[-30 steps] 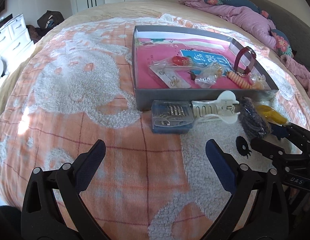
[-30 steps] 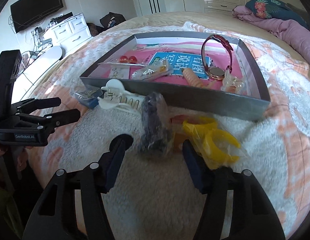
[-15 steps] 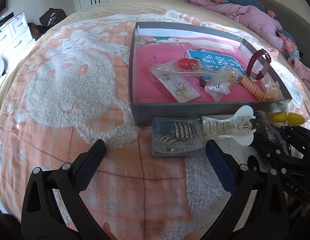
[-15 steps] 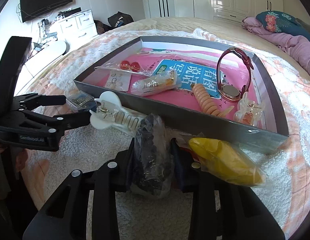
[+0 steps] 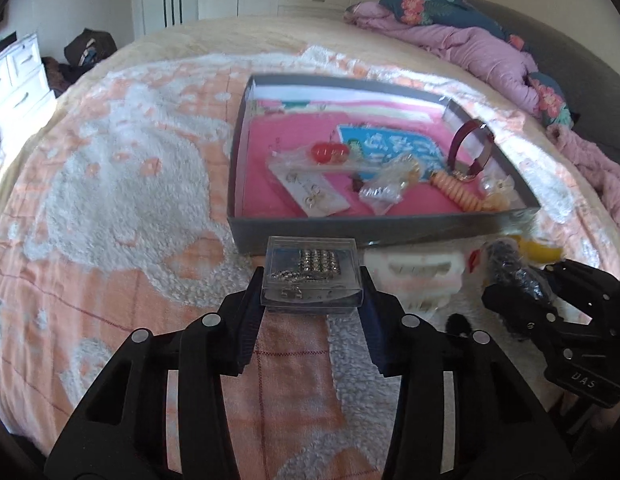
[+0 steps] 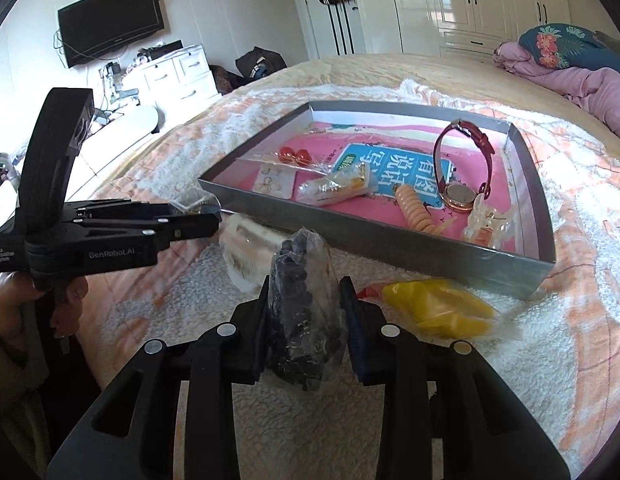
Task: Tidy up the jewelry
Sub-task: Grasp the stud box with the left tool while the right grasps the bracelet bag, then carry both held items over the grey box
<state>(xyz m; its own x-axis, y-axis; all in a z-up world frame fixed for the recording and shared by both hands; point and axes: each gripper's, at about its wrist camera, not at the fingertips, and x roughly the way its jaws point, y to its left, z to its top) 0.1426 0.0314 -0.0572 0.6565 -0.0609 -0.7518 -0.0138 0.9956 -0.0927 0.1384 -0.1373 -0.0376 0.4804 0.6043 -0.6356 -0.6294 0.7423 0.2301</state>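
Left wrist, clear box (image 5: 311, 276) between hand-held gripper (image 5: 311, 292) fingers

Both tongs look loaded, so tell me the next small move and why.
Probably lift the clear box over the tray's near wall and set it inside. The left tongs are shut on it and the tray lies just beyond.

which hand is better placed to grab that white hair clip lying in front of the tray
Neither is free. The left gripper is shut on the clear box; the right gripper, on the dark bag.
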